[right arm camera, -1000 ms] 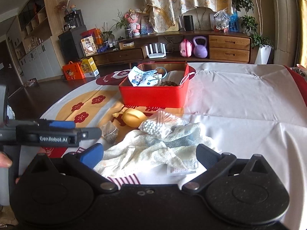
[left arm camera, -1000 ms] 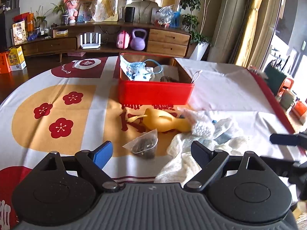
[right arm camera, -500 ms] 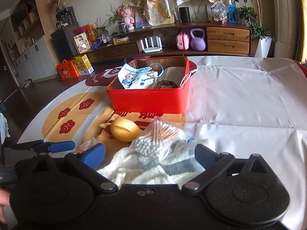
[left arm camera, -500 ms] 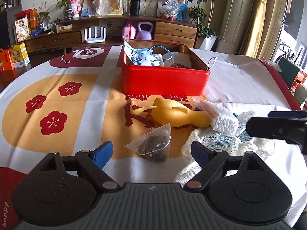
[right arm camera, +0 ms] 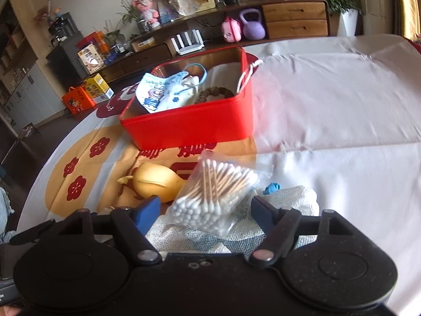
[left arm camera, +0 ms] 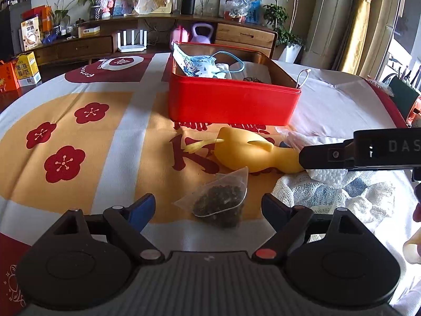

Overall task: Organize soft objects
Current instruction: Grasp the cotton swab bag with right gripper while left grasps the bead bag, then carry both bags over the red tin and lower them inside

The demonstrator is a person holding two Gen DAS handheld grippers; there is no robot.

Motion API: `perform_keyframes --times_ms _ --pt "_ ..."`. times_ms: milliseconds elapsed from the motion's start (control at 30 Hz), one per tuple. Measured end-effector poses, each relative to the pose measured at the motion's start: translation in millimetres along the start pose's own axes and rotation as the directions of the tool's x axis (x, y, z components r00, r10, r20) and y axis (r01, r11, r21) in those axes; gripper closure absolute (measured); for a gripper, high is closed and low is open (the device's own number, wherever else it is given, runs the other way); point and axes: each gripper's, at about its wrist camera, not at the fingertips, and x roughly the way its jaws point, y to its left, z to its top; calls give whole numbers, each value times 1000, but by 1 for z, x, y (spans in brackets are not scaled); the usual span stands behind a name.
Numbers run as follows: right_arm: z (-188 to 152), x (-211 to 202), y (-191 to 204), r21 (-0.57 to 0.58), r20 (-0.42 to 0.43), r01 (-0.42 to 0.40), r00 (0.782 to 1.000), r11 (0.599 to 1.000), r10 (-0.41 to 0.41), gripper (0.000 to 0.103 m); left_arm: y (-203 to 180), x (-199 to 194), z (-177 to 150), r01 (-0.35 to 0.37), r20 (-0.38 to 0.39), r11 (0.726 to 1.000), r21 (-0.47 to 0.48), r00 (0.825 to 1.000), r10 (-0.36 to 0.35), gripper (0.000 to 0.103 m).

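Note:
A clear sachet of dark tea leaves (left arm camera: 221,200) lies on the tablecloth between the fingertips of my left gripper (left arm camera: 208,208). Its jaws are closing but the pads stand clear of the sachet. In the right wrist view a plastic bag of cotton swabs (right arm camera: 213,197) rests on a white mesh cloth (right arm camera: 289,197). My right gripper (right arm camera: 205,209) straddles the bag, jaws closing, pads not visibly pressing. A yellow rubber chicken (left arm camera: 250,152) lies before the red tin (left arm camera: 234,102), which holds a face mask (left arm camera: 202,65).
One of the right gripper's fingers (left arm camera: 342,155) reaches in over the chicken's neck from the right. A person's hand (left arm camera: 415,210) shows at the right edge. A low wooden sideboard (left arm camera: 242,34) with a purple kettlebell (right arm camera: 252,26) stands beyond the table.
Both grippers have come down and closer to the table. The left now frames the tea sachet. The right has rolled, moved over the cotton swab bag, and its jaws have narrowed.

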Motion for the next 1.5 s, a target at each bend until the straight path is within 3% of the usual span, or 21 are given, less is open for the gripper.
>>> perform_keyframes --times_ms 233,600,700,967,1500 --pt "-3 0 0 6 -5 -3 1000 1000 3 51 -2 0 -1 -5 9 1000 14 1000 5 36" --pt "-4 -6 9 -53 26 12 1000 999 -10 63 -12 -5 -1 -59 42 994 96 998 55 79" --pt "-4 -10 11 -63 42 17 999 998 -14 63 -14 -7 0 -62 49 992 108 997 57 85" --pt "-1 -29 15 -83 83 12 997 997 -5 64 -9 -18 8 -46 56 996 77 998 42 87" --pt "16 -92 35 -183 120 -46 990 982 69 64 -10 -77 45 22 89 999 47 996 -26 87"
